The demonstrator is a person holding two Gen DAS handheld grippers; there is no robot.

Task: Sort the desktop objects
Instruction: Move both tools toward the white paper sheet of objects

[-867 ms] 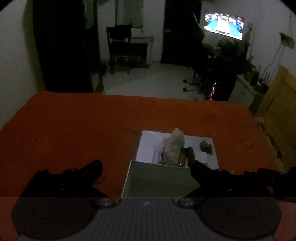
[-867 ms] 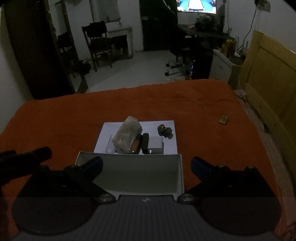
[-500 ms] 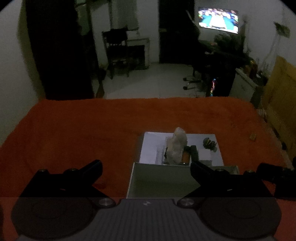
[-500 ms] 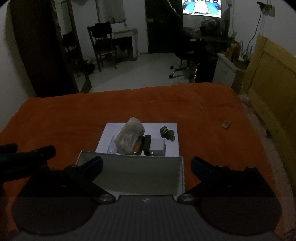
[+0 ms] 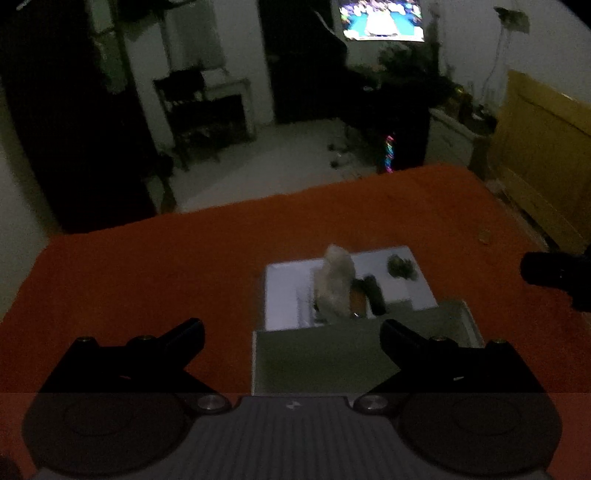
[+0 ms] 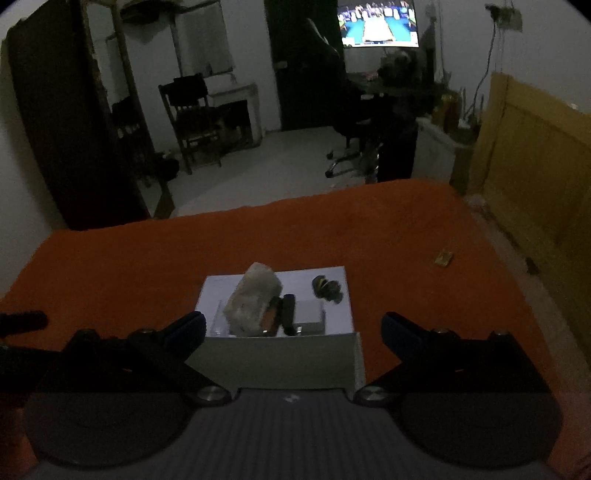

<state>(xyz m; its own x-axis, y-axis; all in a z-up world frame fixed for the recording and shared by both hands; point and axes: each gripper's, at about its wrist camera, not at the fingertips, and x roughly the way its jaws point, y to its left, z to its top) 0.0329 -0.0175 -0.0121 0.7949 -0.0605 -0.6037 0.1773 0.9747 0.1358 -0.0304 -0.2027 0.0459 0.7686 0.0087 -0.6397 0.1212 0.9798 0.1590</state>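
A white sheet [image 5: 284, 288] [image 6: 332, 275] lies on the orange cloth [image 5: 147, 277]. On it stand a crumpled pale wrapper [image 5: 336, 280] [image 6: 253, 299], an orange item [image 6: 269, 317], a dark stick-like item [image 5: 373, 293] [image 6: 288, 314], a small grey box [image 6: 310, 317] and a dark round clump [image 5: 400, 266] [image 6: 327, 288]. An open grey box [image 5: 321, 354] [image 6: 277, 360] sits in front of them. My left gripper [image 5: 291, 332] is open and empty over the box's left part. My right gripper [image 6: 291, 325] is open and empty above the box.
A small yellowish item [image 6: 443, 257] lies on the cloth at the far right. A wooden headboard [image 6: 535, 155] borders the right side. Beyond the cloth's far edge are a chair [image 6: 192, 122], an office chair and a lit screen [image 6: 378, 22].
Both grippers have shifted; in the left view the box and sheet slid right and the view tilted. In the right view the box sits closer under the gripper. Jaws stay open.
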